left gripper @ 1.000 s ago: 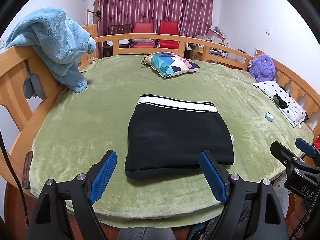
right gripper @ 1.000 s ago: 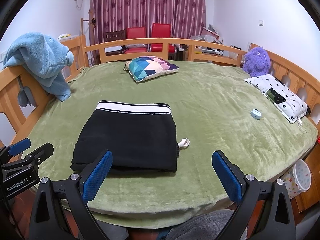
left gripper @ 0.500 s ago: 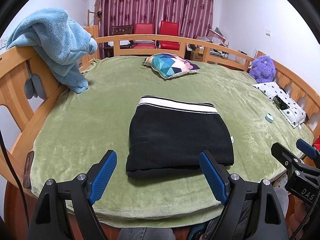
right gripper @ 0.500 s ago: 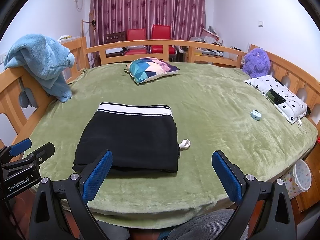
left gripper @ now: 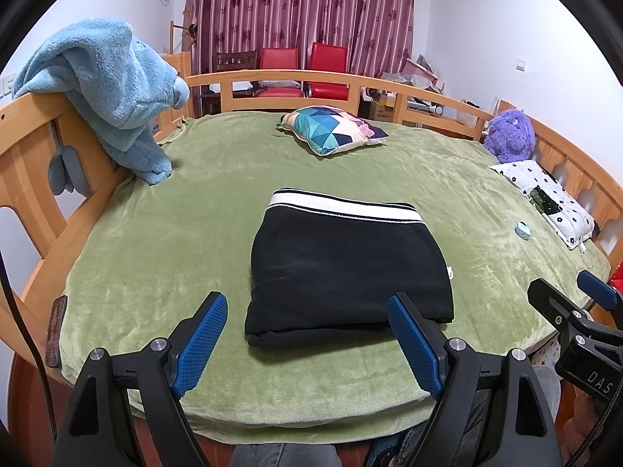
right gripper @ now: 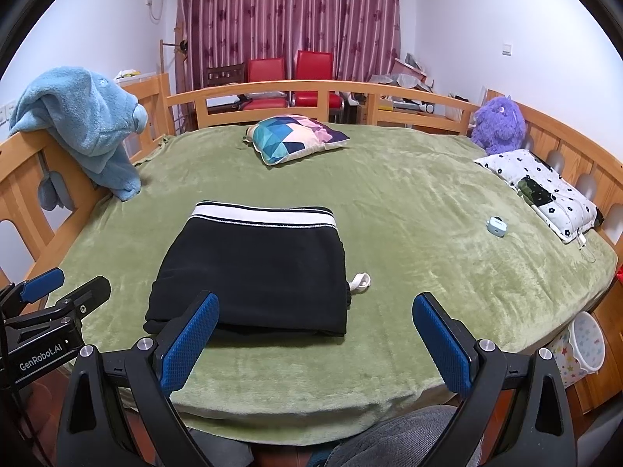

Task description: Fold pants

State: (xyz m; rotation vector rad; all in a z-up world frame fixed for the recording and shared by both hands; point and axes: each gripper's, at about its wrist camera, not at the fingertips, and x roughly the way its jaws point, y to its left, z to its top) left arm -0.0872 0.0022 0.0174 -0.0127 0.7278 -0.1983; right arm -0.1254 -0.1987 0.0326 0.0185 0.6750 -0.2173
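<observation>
Right wrist view: left gripper [right gripper: 66, 288] reads "GenRobot.AI"; both grippers' fingers [right gripper: 190, 344] spread apart, empty.

matt black knit pants [left gripper: 346, 268] on plushy green blanket [left gripper: 194, 233], varnished wood rail [left gripper: 296, 78]

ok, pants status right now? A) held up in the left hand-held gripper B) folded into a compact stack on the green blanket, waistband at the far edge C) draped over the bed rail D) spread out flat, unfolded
B: the black pants lie folded in a neat rectangle on the green blanket, white waistband at the far edge, and neither hand-held gripper touches them.
</observation>
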